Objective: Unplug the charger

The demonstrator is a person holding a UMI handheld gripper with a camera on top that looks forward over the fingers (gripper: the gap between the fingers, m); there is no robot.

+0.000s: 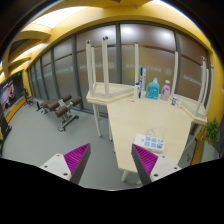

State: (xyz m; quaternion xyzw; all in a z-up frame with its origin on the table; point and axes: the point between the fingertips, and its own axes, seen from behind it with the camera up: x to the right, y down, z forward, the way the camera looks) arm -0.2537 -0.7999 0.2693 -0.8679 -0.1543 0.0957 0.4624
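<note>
Hand-held gripper (pixel 110 160): fingers spread wide, nothing between them. Both magenta pads (pixel 76 157) face inward and are bare. The gripper is raised above floor level, clear of all furniture.

Just ahead of the fingers, slightly toward the right one, stands a long pale wooden desk (pixel 135 125) running away from the gripper toward a wall of grey glazed panels (pixel 100 60). On the near end of the desk lies a small white-and-blue item (pixel 151 141), too small to identify; whether it is the charger cannot be told, and no plug or socket can be made out.

At the far end of the desk stand a teal bottle (pixel 153 89) and a pinkish container (pixel 167 92) beside it (details indistinct). An upturned pale desk (pixel 108 80), legs pointing upward, rests on the far left part of the long desk.

Well beyond the left finger, on the grey floor (pixel 40 140), sits dark bench-like equipment (pixel 62 108) near the panelled wall. Green foliage (pixel 212 135) shows beyond the right finger, at the desk's right side.
</note>
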